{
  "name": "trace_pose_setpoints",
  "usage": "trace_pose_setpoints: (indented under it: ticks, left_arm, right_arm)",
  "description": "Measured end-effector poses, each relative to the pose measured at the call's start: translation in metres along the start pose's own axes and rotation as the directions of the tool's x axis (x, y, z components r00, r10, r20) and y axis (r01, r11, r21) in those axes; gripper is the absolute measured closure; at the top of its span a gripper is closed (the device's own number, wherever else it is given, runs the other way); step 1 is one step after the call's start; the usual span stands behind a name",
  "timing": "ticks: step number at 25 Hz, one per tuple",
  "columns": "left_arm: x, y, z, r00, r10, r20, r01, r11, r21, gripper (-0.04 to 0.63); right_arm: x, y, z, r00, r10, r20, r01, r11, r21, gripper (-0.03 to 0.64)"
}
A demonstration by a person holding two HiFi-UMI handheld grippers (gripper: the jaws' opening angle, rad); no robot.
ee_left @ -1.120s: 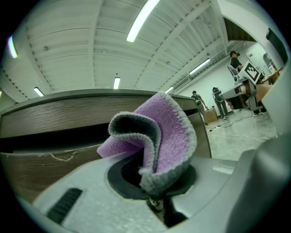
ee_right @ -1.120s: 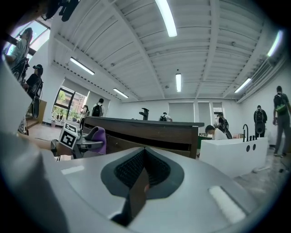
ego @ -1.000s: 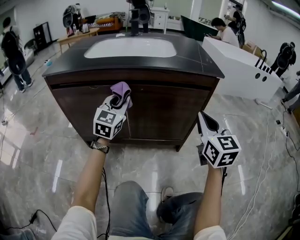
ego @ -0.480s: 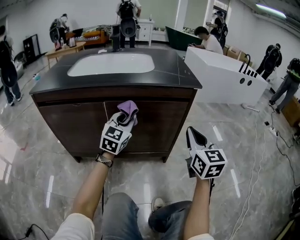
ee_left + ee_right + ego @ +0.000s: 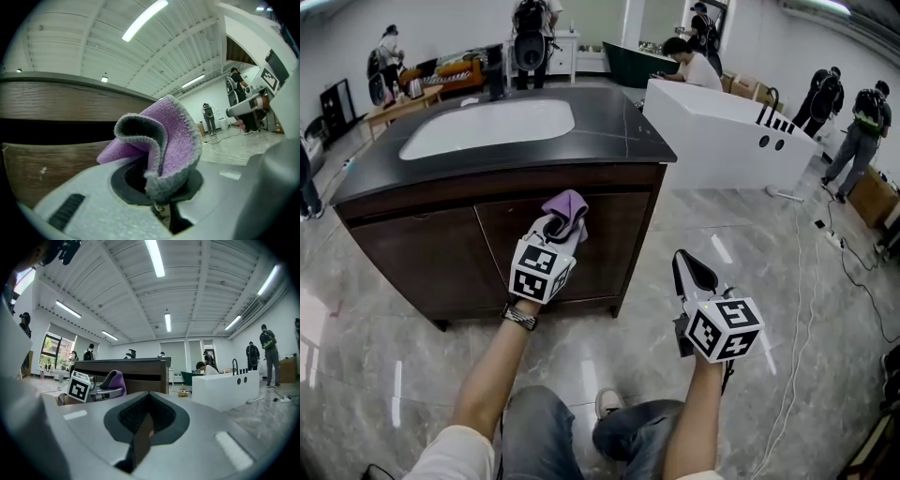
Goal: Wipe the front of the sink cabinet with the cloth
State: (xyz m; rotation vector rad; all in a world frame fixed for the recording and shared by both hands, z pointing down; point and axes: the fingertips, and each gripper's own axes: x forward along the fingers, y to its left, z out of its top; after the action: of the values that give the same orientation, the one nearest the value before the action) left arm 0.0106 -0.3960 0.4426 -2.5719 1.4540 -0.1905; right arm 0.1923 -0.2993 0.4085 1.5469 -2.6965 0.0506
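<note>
We see a glossy marble-tile floor (image 5: 375,356) carrying the dark wood sink cabinet (image 5: 422,248). A white bathtub (image 5: 722,131) stands on it near the cabinet's right. A white cable (image 5: 795,300) trails over the tiles at right.

Bright, even light falls from ceiling strip lamps (image 5: 154,258); the polished floor (image 5: 397,384) throws back streaks of glare. Both gripper views bend hard toward dark round edges (fisheye), their nearest parts soft.
</note>
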Motion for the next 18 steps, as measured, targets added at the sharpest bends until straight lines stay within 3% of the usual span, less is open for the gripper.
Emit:
trace_pose_setpoints:
  ticks: [6, 10, 18]
  left_arm:
    - [0.028, -0.027, 0.007, 0.999, -0.053, -0.002, 0.053, 0.999, 0.012, 0.552]
    - [0.051, -0.050, 0.015, 0.994, -0.106, 0.006, 0.106, 0.994, 0.023, 0.552]
    - [0.089, -0.093, 0.025, 0.978, -0.207, 0.009, 0.207, 0.978, 0.015, 0.552]
  right_arm:
    - [-0.008, -0.020, -0.004, 0.998, -0.054, -0.016, 0.054, 0.999, -0.005, 0.609]
    - [-0.007, -0.018, -0.005, 0.998, -0.055, -0.039, 0.053, 0.998, -0.042, 0.609]
    - [-0.016, -0.010, 0.005, 0.999, -0.034, -0.012, 0.033, 0.999, -0.027, 0.609]
